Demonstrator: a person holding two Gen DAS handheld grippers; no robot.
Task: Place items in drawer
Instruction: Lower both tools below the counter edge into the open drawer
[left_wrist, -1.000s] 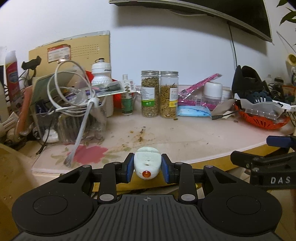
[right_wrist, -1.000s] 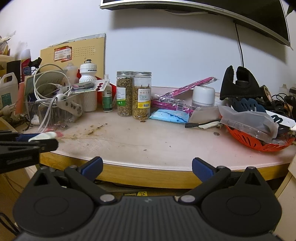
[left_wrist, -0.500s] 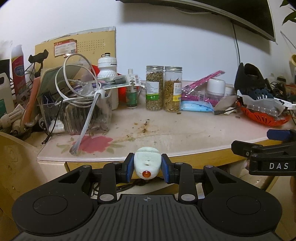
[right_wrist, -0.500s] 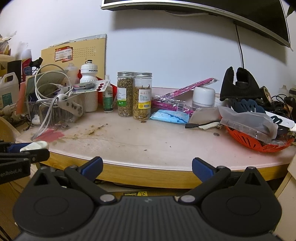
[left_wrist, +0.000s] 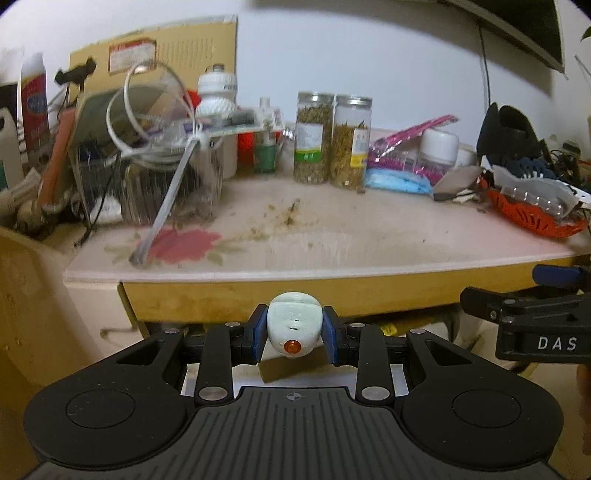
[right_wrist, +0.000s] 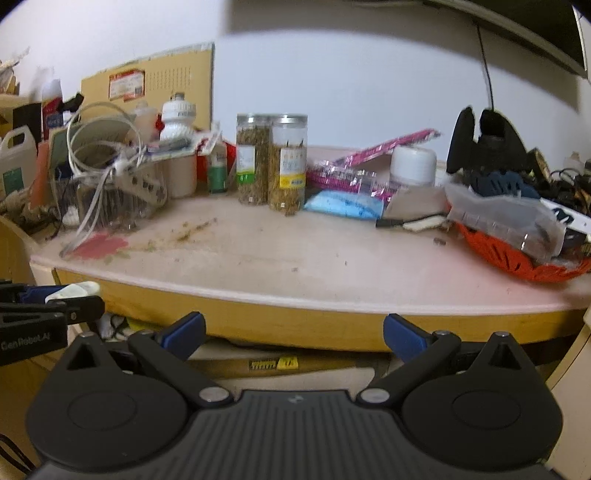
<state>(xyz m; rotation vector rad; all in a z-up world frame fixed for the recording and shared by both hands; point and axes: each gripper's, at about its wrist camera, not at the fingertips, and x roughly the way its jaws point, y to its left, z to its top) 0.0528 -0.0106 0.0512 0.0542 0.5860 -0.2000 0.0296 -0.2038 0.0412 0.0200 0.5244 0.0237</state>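
My left gripper (left_wrist: 294, 330) is shut on a small white device (left_wrist: 293, 325) with an orange button, held in front of and below the table's yellow front edge (left_wrist: 295, 299). It also shows at the left of the right wrist view (right_wrist: 74, 290). My right gripper (right_wrist: 294, 332) is open and empty, level with the table's front edge (right_wrist: 314, 325). An open gap under the tabletop (right_wrist: 280, 363) shows a yellow label; the drawer itself is not clearly seen.
The tabletop (left_wrist: 351, 236) holds two herb jars (left_wrist: 330, 142), a wire rack with white cables (left_wrist: 147, 162), a white bottle (left_wrist: 218, 96), a blue packet (left_wrist: 399, 182), pink packaging (left_wrist: 406, 142) and an orange basket (left_wrist: 535, 218). A beige cabinet (left_wrist: 33, 314) stands left.
Both grippers have drawn back and sunk lower; the table edge has risen in both views. The left gripper still holds the white device.
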